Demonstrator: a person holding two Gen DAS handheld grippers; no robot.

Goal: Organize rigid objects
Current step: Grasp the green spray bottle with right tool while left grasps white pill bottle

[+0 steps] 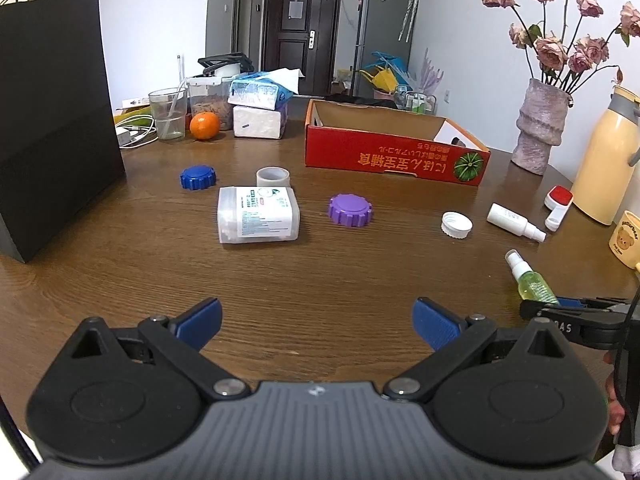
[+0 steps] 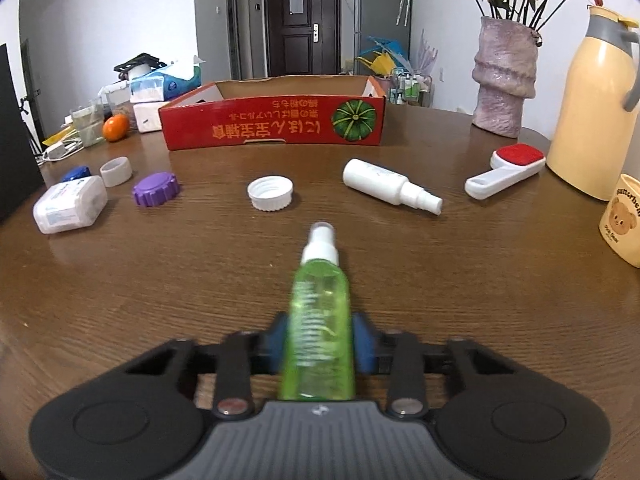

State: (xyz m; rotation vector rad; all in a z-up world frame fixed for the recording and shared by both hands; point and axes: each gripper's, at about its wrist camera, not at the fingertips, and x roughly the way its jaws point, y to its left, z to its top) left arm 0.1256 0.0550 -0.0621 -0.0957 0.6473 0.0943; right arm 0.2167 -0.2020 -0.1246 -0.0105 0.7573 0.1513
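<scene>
My right gripper (image 2: 320, 346) is shut on a green spray bottle (image 2: 320, 312), nozzle pointing forward, held just above the wooden table (image 2: 160, 280); the bottle also shows in the left wrist view (image 1: 530, 280). My left gripper (image 1: 318, 320) is open and empty above the table's near side. On the table lie a white spray bottle (image 2: 384, 186), a white cap (image 2: 270, 192), a purple lid (image 2: 156, 189), a blue lid (image 1: 197, 177), a white ring-shaped cap (image 1: 273, 177), a clear box with a label (image 1: 258, 216) and a red-and-white lint brush (image 2: 506, 170). A red cardboard tray (image 2: 276, 128) stands behind them.
A black paper bag (image 1: 52, 120) stands at the left. A vase of dried roses (image 2: 504, 76), a cream thermos (image 2: 588, 92) and a bear mug (image 2: 624, 220) stand at the right. An orange (image 1: 204, 125), a glass, a food container and tissue packs sit at the back left.
</scene>
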